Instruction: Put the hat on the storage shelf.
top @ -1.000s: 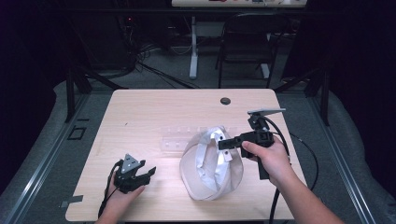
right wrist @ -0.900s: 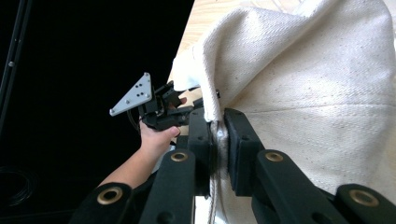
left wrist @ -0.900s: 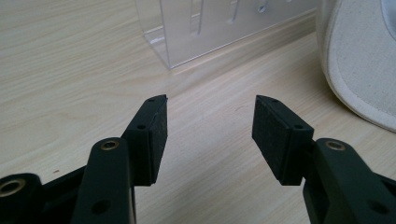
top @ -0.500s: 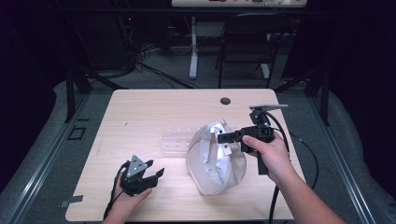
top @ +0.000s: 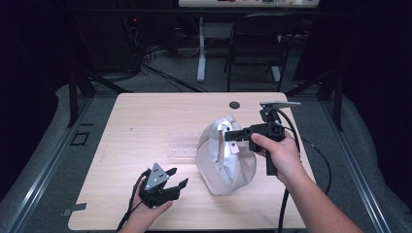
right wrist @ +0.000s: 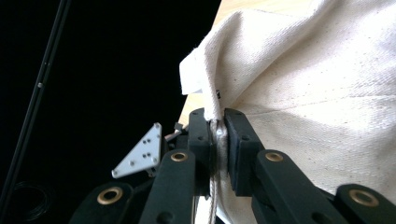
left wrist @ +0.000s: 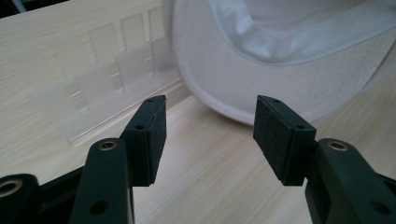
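Desk [top: 145, 121]: pale wood, dark room.
Right gripper [top: 231, 136]: clenched on hat [top: 228, 160] edge.
Left gripper [top: 174, 178]: released, idle.
Risk: thin fabric pinch may slip.

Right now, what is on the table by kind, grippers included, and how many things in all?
Grippers: 2, the left gripper open, the right gripper shut on the hat
White cloth hat: 1
Clear plastic tray: 1
Small dark round thing near the table's far edge: 1
Total: 5
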The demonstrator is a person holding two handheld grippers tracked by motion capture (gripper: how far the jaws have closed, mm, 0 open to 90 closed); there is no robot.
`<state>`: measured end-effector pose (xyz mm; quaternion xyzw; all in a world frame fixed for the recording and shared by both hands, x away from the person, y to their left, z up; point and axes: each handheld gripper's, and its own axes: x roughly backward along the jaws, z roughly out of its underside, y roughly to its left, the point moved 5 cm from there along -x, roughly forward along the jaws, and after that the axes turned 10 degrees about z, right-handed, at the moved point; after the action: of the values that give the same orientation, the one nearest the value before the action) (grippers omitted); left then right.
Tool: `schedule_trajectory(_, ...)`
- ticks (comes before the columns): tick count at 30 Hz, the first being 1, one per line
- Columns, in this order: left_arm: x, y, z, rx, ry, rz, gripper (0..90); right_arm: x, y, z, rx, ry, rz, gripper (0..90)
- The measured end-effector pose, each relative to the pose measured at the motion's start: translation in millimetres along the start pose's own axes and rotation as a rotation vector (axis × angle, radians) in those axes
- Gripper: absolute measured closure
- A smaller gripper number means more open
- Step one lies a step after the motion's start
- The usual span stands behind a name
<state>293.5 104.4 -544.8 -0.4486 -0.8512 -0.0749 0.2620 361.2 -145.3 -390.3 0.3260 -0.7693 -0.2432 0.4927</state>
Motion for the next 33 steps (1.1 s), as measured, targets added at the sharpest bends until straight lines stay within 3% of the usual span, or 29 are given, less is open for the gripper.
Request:
schedule_trajectory(4,-3.8,-12.4,-7.2,-0.021,0.002,0.026,44.8,0.6,5.3,-3.1,0.002,-0.009,-0.008,81.9)
schedule_trajectory(10,-10.4,-28.8,-13.4,-0.050,0.006,0.030,41.7,0.5,14.4,-7.8,0.015,-0.017,-0.012,81.9)
schedule_trajectory(21,-30.2,-50.4,-15.3,-0.087,0.044,0.080,35.9,-4.5,28.1,-13.8,0.016,-0.031,-0.038,81.8)
schedule_trajectory(25,-39.2,-56.1,-15.7,-0.107,0.057,0.054,36.0,-4.6,31.8,-14.6,0.017,-0.033,-0.040,81.8)
schedule_trajectory(33,-55.5,-59.7,-17.8,-0.103,0.068,0.006,36.9,-2.8,35.8,-15.9,0.015,-0.048,-0.053,81.8)
